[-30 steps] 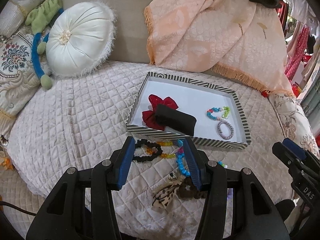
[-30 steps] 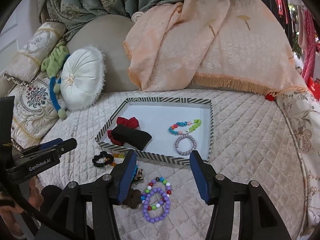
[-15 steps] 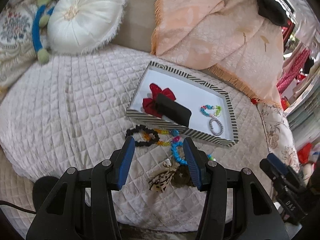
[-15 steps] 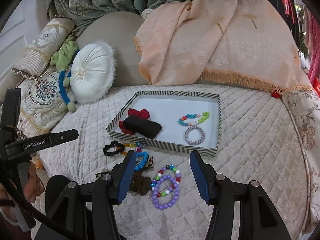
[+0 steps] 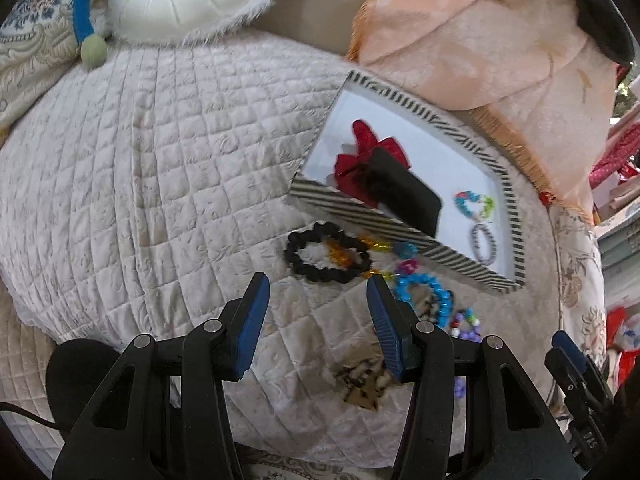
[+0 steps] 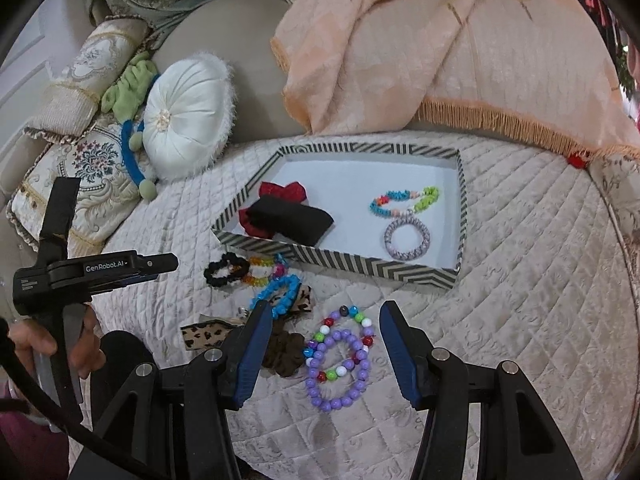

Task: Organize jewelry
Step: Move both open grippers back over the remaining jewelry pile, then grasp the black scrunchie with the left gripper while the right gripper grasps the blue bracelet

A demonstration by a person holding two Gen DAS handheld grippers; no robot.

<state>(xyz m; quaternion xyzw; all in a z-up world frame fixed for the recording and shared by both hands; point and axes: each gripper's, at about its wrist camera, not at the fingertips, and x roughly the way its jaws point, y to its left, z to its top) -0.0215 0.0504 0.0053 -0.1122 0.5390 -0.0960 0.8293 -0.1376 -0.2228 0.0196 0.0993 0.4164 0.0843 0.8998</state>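
A striped tray [image 6: 360, 266] on the quilted bed holds a red bow [image 6: 285, 191], a black pouch [image 6: 294, 221], a colourful bracelet [image 6: 404, 200] and a lilac ring [image 6: 406, 238]. Loose in front of it lie a black bead bracelet [image 5: 324, 257], a blue bracelet [image 5: 425, 291], a leopard bow [image 5: 360, 382], a brown scrunchie [image 6: 285, 353] and purple bracelets [image 6: 340, 370]. My left gripper [image 5: 316, 285] hangs open just short of the black bracelet, with nothing in it. My right gripper [image 6: 326, 313] is open above the purple bracelets, not touching them.
A white round cushion [image 6: 186, 114], embroidered pillows [image 6: 80, 168] and a green and blue plush toy [image 6: 130, 120] crowd the back left. A peach fringed throw [image 6: 440, 48] drapes behind the tray. A person's hand [image 6: 80, 340] holds the left gripper [image 6: 170, 264] at the bed's left edge.
The left gripper has dropped, tilted downward and rolled, closing in on the loose bracelets. The right gripper has sunk toward the purple bracelets. Both stay open.
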